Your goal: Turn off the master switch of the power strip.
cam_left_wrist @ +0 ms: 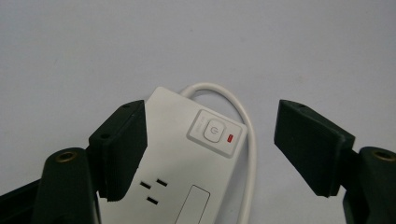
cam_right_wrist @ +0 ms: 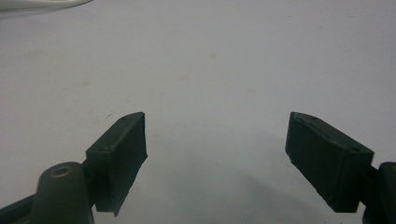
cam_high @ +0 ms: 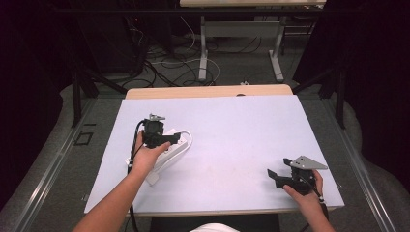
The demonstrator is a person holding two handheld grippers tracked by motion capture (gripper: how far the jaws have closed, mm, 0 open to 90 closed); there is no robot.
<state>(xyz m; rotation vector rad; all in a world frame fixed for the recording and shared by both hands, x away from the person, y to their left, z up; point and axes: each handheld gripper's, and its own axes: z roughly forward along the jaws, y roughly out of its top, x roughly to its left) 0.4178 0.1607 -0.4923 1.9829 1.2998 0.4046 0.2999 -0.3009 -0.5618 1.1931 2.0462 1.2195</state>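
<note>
Power strip (cam_left_wrist: pixel 187 158), white, w/ cord (cam_left_wrist: pixel 243 121), on table (cam_high: pixel 232 125). L gripper (cam_left_wrist: pixel 210 144): jaws apart over strip, not pressing. R gripper (cam_right_wrist: pixel 215 154): released, nothing between jaws.

The desk (cam_high: pixel 232 125) carries a pale lavender-white sheet (cam_high: pixel 251 145) over nearly all of its top; it spreads out ahead of both pairs of jaws and between them, with faint specks and smudges on it. A strip of bare wood (cam_high: pixel 208 91) shows along the far edge, well beyond the jaws. Past that, on the grey floor (cam_high: pixel 232 67), lie loose cables (cam_high: pixel 169 65), and the white legs of a second table (cam_high: pixel 203 48) stand there.
</note>
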